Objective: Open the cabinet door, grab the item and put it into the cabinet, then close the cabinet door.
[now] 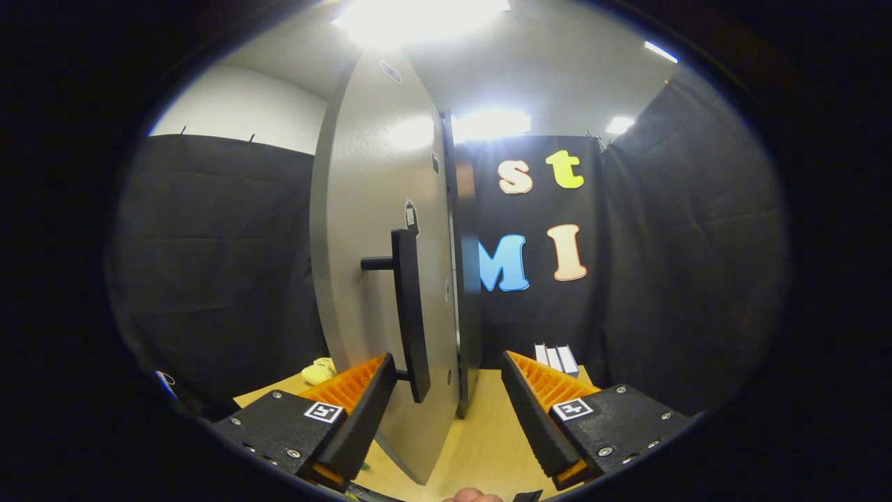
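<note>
A tall grey cabinet door [362,230] stands swung outward, seen almost edge-on, on a light wooden table [481,439]. Its black vertical bar handle [410,314] juts toward me on a short peg. My gripper [446,390] is open, its fingers wide apart; the handle's lower end sits just ahead of the left finger [359,411], not pinched. The door's lower edge runs down between the fingers. A small yellow item [319,371] lies on the table to the left, beyond the left finger and partly hidden by it. The cabinet's inside is hidden behind the door.
A small white ridged object [555,358] stands on the table beyond the right finger. Black cloth walls close the booth on the left, back and right. A fingertip [472,496] shows at the near table edge.
</note>
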